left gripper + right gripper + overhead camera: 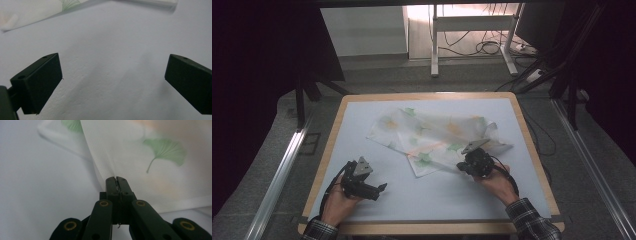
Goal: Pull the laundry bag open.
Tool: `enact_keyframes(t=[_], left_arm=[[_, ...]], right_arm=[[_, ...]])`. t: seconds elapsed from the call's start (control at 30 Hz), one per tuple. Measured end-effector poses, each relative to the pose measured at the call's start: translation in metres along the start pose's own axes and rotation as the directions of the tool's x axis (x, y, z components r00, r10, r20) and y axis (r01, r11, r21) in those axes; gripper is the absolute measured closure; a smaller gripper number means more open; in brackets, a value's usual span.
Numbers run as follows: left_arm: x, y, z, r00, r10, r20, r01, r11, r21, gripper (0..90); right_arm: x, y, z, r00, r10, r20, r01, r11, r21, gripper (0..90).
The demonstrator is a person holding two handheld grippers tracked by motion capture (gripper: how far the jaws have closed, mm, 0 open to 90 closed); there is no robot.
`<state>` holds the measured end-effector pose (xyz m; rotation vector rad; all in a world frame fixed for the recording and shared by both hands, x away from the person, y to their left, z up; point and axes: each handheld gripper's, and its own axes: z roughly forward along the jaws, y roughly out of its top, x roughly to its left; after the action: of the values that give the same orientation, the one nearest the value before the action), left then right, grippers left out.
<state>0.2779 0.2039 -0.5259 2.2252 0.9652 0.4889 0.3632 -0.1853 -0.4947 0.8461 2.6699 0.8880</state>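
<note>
The right gripper (117, 180) is pinching the near edge of a thin white cloth printed with green ginkgo leaves and pale orange blooms (150, 165) — its black jaws are pressing together with the fabric caught between their tips. In the high view the cloth (432, 135) is lying crumpled and partly folded on the pale blue table mat (437, 195), spreading away from the right gripper (462, 167) toward the far side and to its left. The left gripper (382, 188) is resting low over bare mat, well apart from the right one, with its jaws standing wide and nothing between them — the cloth's edge (30, 15) is lying beyond its tips, not touching them.
</note>
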Motion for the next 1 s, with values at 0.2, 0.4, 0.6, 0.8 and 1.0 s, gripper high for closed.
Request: enact_keyframes(t=[0.2,0.4,0.6,0.8,1.0], left_arm=[[-0.001,0.001,0.0,1.0,0.005,-0.002,-0.005,1.0,0.006,0.8],[-0.004,0.002,0.002,0.9997,0.023,-0.005,-0.023,0.9996,0.016,0.6],[-0.006,0.003,0.004,0.999,0.044,-0.011,-0.044,0.9986,0.028,1.2],[-0.007,0.004,0.005,0.9989,0.047,-0.007,-0.047,0.9985,0.027,1.7],[-0.008,0.004,0.005,0.999,0.045,-0.005,-0.045,0.9986,0.029,2.5]], right_arm=[[-0.023,0.023,-0.023,0.9977,0.04,0.054,-0.037,0.998,-0.058,89.3],[-0.057,0.049,-0.038,0.9881,0.09,0.125,-0.077,0.992,-0.103,89.3],[-0.091,0.07,-0.046,0.9685,0.157,0.193,-0.131,0.982,-0.138,89.2],[-0.118,0.087,-0.047,0.945,0.209,0.251,-0.171,0.971,-0.165,88.0],[-0.128,0.077,-0.031,0.9395,0.234,0.25,-0.21,0.97,-0.119,70.8]])
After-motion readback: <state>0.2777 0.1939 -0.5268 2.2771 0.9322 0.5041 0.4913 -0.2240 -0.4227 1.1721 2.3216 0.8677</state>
